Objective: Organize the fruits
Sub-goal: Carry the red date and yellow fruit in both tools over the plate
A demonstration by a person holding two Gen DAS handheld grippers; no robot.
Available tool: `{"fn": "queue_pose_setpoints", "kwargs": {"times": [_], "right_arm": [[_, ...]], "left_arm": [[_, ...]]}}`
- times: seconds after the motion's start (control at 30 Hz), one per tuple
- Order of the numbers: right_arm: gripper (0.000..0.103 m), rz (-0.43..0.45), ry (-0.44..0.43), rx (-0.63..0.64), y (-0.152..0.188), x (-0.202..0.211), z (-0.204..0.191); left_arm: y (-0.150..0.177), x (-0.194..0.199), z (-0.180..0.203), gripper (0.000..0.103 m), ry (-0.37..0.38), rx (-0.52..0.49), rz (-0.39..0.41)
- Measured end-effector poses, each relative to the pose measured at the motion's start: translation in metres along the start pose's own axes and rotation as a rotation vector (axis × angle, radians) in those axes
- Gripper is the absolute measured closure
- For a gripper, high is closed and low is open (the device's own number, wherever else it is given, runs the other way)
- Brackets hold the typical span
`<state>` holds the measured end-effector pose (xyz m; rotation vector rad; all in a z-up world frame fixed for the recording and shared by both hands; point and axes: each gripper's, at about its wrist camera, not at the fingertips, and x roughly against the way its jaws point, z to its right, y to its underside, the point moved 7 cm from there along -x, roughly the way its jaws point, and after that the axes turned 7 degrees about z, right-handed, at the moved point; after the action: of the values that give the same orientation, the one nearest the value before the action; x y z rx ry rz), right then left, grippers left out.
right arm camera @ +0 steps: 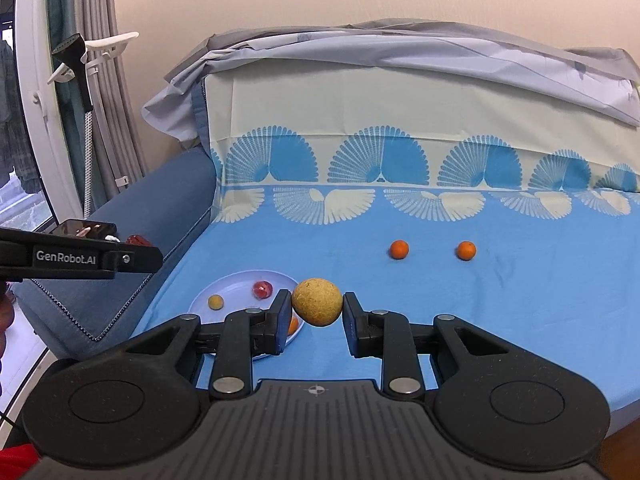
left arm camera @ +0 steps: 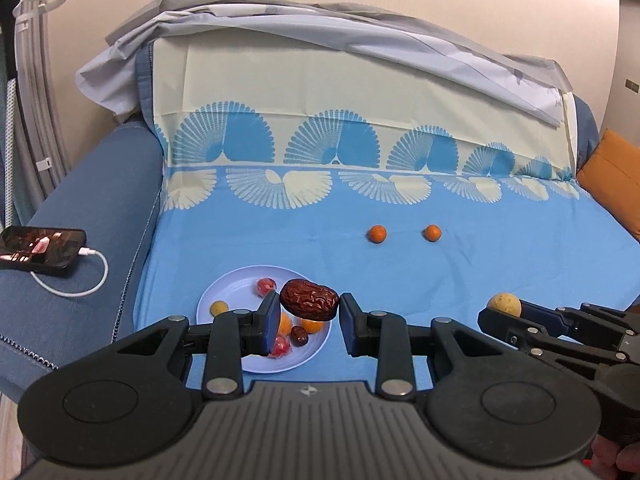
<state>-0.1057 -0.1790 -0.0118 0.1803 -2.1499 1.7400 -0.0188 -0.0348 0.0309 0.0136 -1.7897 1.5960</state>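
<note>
My left gripper [left arm camera: 309,314] is shut on a wrinkled dark red date [left arm camera: 309,299] and holds it above a pale blue plate [left arm camera: 224,292]. The plate holds several small fruits: a red one [left arm camera: 265,286], a yellow one [left arm camera: 219,307], orange ones and a small date [left arm camera: 299,335]. My right gripper [right arm camera: 316,312] is shut on a round tan-yellow fruit [right arm camera: 317,301], right of the plate [right arm camera: 236,284]; it also shows in the left wrist view [left arm camera: 505,304]. Two small oranges [left arm camera: 377,234] [left arm camera: 433,233] lie farther back on the blue cloth.
The blue patterned cloth [left arm camera: 440,280] covers a blue sofa. A phone [left arm camera: 42,247] on a white charging cable lies on the left armrest. An orange cushion [left arm camera: 614,176] sits at the right. A grey sheet drapes the sofa back [left arm camera: 320,28].
</note>
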Motion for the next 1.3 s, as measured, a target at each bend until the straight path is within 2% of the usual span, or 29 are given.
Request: {"fn": "queue_pose_setpoints", "kwargs": {"times": [0.43, 1.3], "right_arm": [[0.074, -0.021, -0.016, 0.01, 0.003, -0.005, -0.004], [0.074, -0.112, -0.031, 0.02, 0.017, -0.042, -0.008]], "left_arm": [[0.004, -0.004, -0.012, 0.068, -0.009, 0.022, -0.018], [0.011, -0.029, -0.051, 0.068, -0.069, 0.078, -0.069]]}}
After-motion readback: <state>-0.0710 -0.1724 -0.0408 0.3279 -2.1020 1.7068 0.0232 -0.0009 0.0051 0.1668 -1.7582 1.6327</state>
